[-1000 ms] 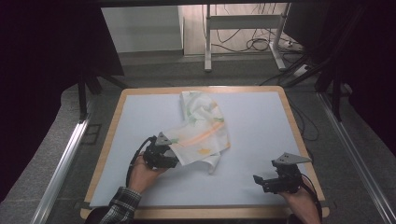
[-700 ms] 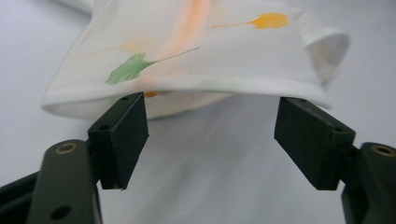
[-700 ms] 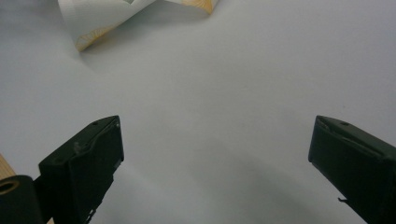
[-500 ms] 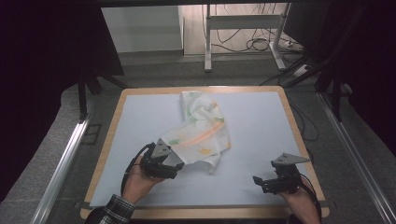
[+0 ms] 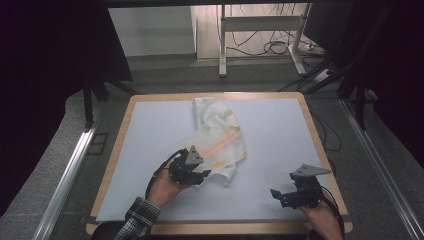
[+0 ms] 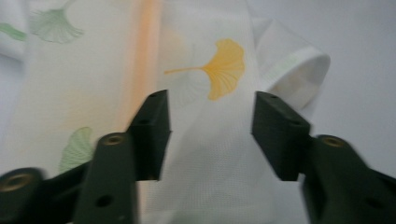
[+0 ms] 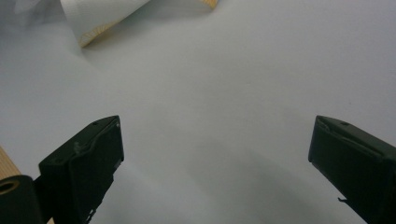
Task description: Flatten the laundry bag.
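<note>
While the left gripper [image 5: 205,174] sits low at the near edge of the cloth [image 5: 220,132], its jaws stand partly apart and the fabric runs between them without being pinched. From the left gripper view, the cloth [image 6: 205,93] spreads under and past the left gripper [image 6: 209,123], white with a yellow ginkgo leaf print [image 6: 222,67], green leaves further to the left and a pale orange stripe [image 6: 140,56] running away from the camera. A rolled corner [image 6: 299,77] of it curls up at the far right of that view.

Over on the table [image 5: 280,140], the cloth lies crumpled in the middle, stretching from the far edge down toward the near left, where the person's left hand [image 5: 162,187] in a checked sleeve [image 5: 137,220] holds its tool.

Now to the near right corner: the right gripper [image 5: 275,192] hovers well apart from the cloth, over bare pale surface. In the right gripper view, the right gripper [image 7: 215,140] has its jaws spread wide with nothing between them, and an edge of cloth [image 7: 102,18] shows at the far left. The table's wooden rim [image 7: 9,165] peeks in at near left.
</note>
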### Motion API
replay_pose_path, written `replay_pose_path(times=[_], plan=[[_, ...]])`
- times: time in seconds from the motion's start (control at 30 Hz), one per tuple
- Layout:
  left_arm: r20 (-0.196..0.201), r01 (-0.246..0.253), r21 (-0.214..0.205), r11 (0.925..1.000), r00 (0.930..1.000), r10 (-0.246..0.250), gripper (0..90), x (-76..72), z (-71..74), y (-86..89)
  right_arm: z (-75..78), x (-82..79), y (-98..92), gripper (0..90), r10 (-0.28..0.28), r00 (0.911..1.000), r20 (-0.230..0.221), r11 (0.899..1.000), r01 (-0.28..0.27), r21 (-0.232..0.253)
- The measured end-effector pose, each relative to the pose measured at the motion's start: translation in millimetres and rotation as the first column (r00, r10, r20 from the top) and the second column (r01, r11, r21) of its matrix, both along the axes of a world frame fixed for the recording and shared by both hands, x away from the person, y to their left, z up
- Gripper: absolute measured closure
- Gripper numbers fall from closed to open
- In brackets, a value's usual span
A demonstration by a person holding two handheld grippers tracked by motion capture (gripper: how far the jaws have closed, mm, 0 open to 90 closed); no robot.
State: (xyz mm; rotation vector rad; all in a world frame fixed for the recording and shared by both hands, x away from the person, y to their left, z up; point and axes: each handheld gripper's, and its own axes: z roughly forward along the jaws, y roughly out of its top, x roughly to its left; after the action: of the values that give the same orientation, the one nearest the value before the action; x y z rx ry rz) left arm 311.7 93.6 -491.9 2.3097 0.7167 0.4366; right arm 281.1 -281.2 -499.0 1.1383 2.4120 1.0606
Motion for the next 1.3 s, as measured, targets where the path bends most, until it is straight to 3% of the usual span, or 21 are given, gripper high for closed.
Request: replay_pose_path(times=[0.03,0.07,0.1,0.17,0.27,0.4,0.5,0.53,0.57,0.6,0.67,0.7,0.77,0.83,0.9,1.07,1.17,1.3], plan=[[-0.001,-0.001,0.002,1.0000,1.0000,0.001,52.9,0.0,-0.5,0.1,-0.1,0.1,0.1,3.4,0.001,1.0000,-0.001,1.000,-0.001,0.000],[-0.008,-0.001,-0.017,0.9998,1.0000,0.000,47.3,-0.2,-0.9,0.9,-0.2,0.0,0.2,3.5,0.002,1.0000,-0.004,1.000,-0.002,-0.001],[-0.033,-0.004,-0.069,0.9976,0.9995,0.001,43.2,-0.8,-1.6,3.6,-0.4,0.1,0.3,3.4,0.003,1.0000,-0.004,1.000,-0.003,-0.002],[-0.034,-0.005,-0.077,0.9970,0.9994,0.002,35.7,-1.4,-2.6,4.3,-0.6,0.2,0.4,3.5,0.003,1.0000,-0.005,1.000,-0.003,-0.003],[-0.041,-0.007,-0.072,0.9973,0.9991,0.004,33.3,-0.6,-9.3,3.6,-1.0,0.3,1.2,3.5,0.006,1.0000,-0.006,1.000,-0.006,-0.009],[-0.088,-0.012,-0.136,0.9906,0.9961,0.000,35.0,10.8,-17.3,-2.2,-1.7,0.5,1.9,3.5,0.006,0.9999,-0.013,1.000,-0.006,-0.016],[-0.090,0.009,-0.135,0.9908,0.9957,-0.022,33.3,11.1,-18.8,-10.6,-1.9,0.6,1.3,3.5,0.004,0.9999,-0.015,1.000,-0.004,-0.015],[-0.079,0.017,-0.097,0.9952,0.9966,-0.025,33.3,9.9,-20.2,-19.3,-2.0,0.6,1.1,3.5,0.003,0.9999,-0.016,1.000,-0.003,-0.014],[-0.072,0.012,-0.062,0.9980,0.9972,-0.017,34.9,9.9,-21.2,-22.1,-2.0,0.7,0.9,3.5,0.003,0.9999,-0.015,1.000,-0.003,-0.013],[-0.072,0.012,-0.062,0.9980,0.9972,-0.017,40.1,9.9,-21.2,-22.1,-2.0,0.7,0.9,3.5,0.003,0.9999,-0.015,1.000,-0.003,-0.013],[-0.056,-0.004,-0.013,0.9999,0.9984,0.003,44.1,10.2,-22.4,-23.0,-1.8,0.3,1.0,3.5,0.004,0.9999,-0.016,1.000,-0.004,-0.013],[-0.072,-0.017,-0.025,0.9996,0.9973,0.015,52.1,11.3,-20.8,-17.5,-1.7,0.1,1.2,3.5,0.007,0.9999,-0.015,1.000,-0.007,-0.014],[-0.076,-0.021,-0.029,0.9993,0.9969,0.019,54.7,11.1,-19.4,-14.1,-1.8,0.1,1.3,3.5,0.007,0.9999,-0.016,1.000,-0.008,-0.013],[-0.082,-0.020,-0.033,0.9992,0.9965,0.017,65.2,9.4,-16.9,-8.2,-2.1,0.5,1.2,3.7,0.008,0.9998,-0.017,1.000,-0.008,-0.014],[-0.095,-0.017,-0.043,0.9989,0.9954,0.013,70.2,7.2,-13.4,0.4,-2.0,0.4,2.2,4.0,0.012,0.9997,-0.020,1.000,-0.012,-0.014],[-0.114,-0.017,-0.076,0.9969,0.9935,0.008,76.0,5.9,-8.5,12.4,-1.1,-0.4,4.8,4.1,0.022,0.9994,-0.027,1.000,-0.022,0.002],[-0.139,-0.023,-0.106,0.9941,0.9903,0.008,88.7,6.0,-5.3,24.0,0.1,-0.7,11.2,4.1,0.041,0.9985,-0.036,0.999,-0.040,0.031],[-0.135,-0.030,-0.101,0.9945,0.9907,0.016,89.5,7.0,-5.9,29.1,2.4,-0.6,22.8,2.9,0.070,0.9967,-0.040,0.995,-0.067,0.073]])
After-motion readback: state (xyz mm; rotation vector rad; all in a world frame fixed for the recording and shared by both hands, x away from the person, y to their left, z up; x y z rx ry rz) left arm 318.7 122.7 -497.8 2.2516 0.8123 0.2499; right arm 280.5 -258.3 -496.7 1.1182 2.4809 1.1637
